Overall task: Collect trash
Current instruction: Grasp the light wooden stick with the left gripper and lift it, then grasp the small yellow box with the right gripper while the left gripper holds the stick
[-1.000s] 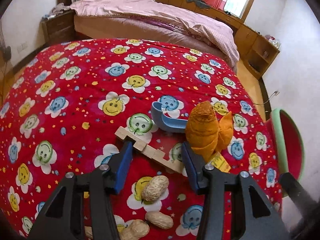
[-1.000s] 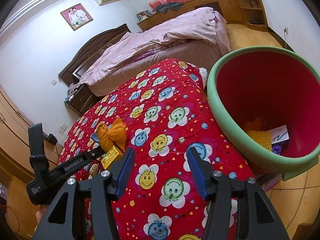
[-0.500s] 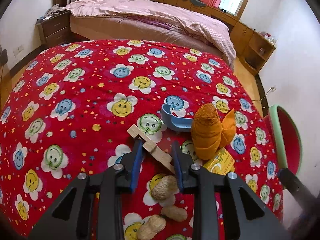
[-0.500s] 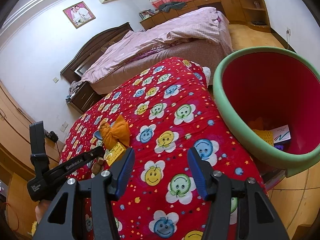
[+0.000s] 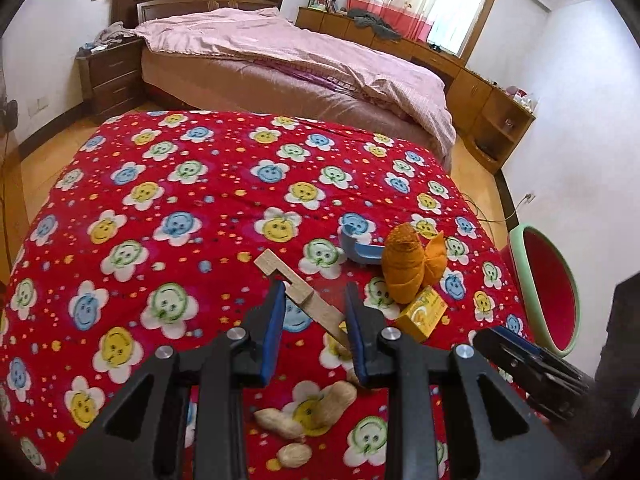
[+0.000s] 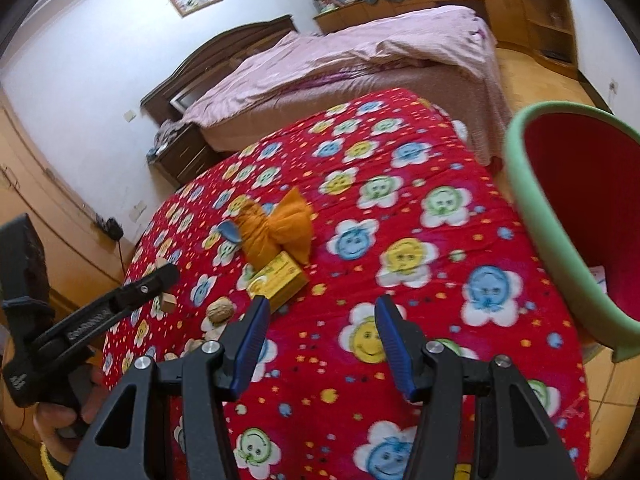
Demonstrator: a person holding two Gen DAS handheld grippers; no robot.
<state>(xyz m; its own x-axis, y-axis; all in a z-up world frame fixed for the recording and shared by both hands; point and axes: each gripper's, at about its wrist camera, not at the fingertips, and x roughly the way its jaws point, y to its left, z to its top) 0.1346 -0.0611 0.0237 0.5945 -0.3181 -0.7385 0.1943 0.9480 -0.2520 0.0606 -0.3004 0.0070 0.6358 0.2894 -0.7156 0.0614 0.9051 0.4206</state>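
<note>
My left gripper (image 5: 314,300) is shut on a pale notched wooden strip (image 5: 298,286), which slants between the blue pads, raised a little off the red flowered cloth (image 5: 200,184). Just right of it lie an orange cloth bundle (image 5: 404,272), a yellow box (image 5: 422,312) and a blue plastic scoop (image 5: 360,250). Peanuts (image 5: 312,408) rest on the cloth below the fingers. My right gripper (image 6: 318,316) hovers open over the cloth with nothing between its fingers, just right of the yellow box (image 6: 280,276) and orange bundle (image 6: 276,232). A red bin with a green rim (image 6: 536,200) stands to the right.
The bin (image 5: 548,280) stands off the table's right edge. A walnut (image 6: 220,310) lies near the box. Behind the table are a bed with a pink cover (image 5: 300,52), a nightstand (image 5: 112,76) and wooden cabinets (image 5: 492,108). A hand (image 6: 52,416) holds the left gripper.
The left jaws narrowed onto the wooden strip and rose with it, off the cloth. The right gripper swung left, away from the bin, towards the yellow box.
</note>
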